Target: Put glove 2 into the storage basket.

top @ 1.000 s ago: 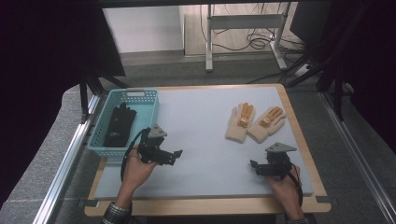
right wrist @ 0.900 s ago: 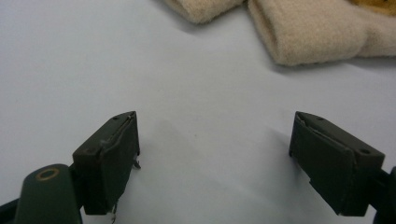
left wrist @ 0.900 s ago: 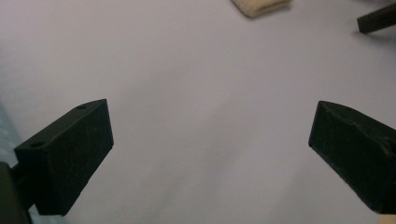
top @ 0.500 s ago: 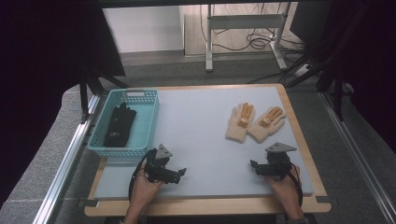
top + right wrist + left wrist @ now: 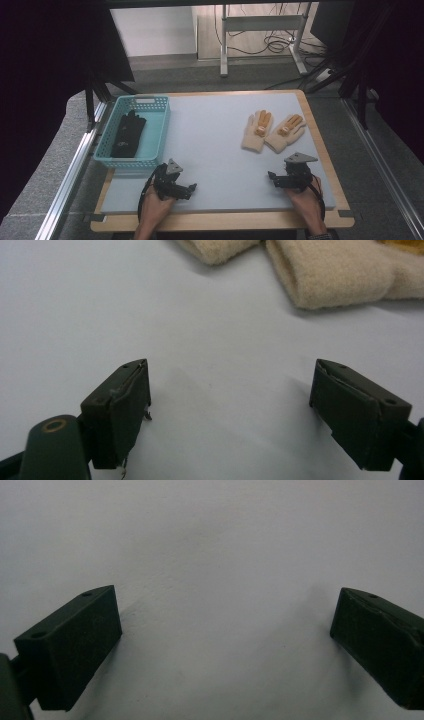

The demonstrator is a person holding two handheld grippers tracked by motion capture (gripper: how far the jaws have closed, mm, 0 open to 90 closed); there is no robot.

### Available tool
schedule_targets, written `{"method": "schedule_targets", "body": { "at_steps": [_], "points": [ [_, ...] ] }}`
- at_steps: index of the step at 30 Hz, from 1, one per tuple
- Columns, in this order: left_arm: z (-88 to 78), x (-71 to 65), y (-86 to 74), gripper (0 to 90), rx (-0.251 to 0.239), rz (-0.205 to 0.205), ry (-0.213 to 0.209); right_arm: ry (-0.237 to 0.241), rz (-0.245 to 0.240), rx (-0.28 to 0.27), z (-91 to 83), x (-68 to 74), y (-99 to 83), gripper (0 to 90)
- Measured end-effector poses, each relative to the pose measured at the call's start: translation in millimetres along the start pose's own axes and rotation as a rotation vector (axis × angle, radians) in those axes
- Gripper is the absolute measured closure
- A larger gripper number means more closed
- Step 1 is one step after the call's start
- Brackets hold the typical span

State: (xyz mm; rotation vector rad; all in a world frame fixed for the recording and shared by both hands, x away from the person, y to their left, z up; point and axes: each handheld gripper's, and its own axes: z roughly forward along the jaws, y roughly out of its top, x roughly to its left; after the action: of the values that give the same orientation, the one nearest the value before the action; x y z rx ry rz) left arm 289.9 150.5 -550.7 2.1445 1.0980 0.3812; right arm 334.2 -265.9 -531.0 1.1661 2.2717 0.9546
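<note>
High view: left gripper [image 5: 176,186] rests low left of centre on the grey mat [image 5: 210,140], right gripper [image 5: 290,179] at lower right; both hold nothing. Pair of beige gloves [image 5: 272,131] lies flat at centre right, just above the right gripper; black gloves [image 5: 127,134] sit in the teal basket [image 5: 131,161] at left. Left gripper view: jaws spread wide over bare mat, nothing between them. Right gripper view: jaws spread wide, empty; cuff of nearer beige glove [image 5: 332,277] at upper right of frame, apart from the jaws. Risk, as judged: the two beige gloves lie touching, so a pinch at the cuff may snag both or drag one askew; soft knit could slip from a shallow grip.
</note>
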Motion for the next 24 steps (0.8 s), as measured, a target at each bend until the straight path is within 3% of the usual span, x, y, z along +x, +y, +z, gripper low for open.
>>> {"method": "schedule_targets", "body": {
  "at_steps": [4,13,24],
  "points": [
    [0.0,0.1,-0.1,0.1,-0.001,0.002,0.001,-0.011,0.019,-0.004,-2.1,0.9,0.6,26.6],
    [0.0,0.0,-0.2,0.2,-0.003,0.002,0.002,0.055,0.023,-0.01,-0.2,-2.5,28.0,49.8],
    [-0.1,-0.1,-0.3,0.2,-0.002,0.001,0.003,0.019,0.003,-0.057,28.8,-24.5,84.6,51.9]
  ]
}}
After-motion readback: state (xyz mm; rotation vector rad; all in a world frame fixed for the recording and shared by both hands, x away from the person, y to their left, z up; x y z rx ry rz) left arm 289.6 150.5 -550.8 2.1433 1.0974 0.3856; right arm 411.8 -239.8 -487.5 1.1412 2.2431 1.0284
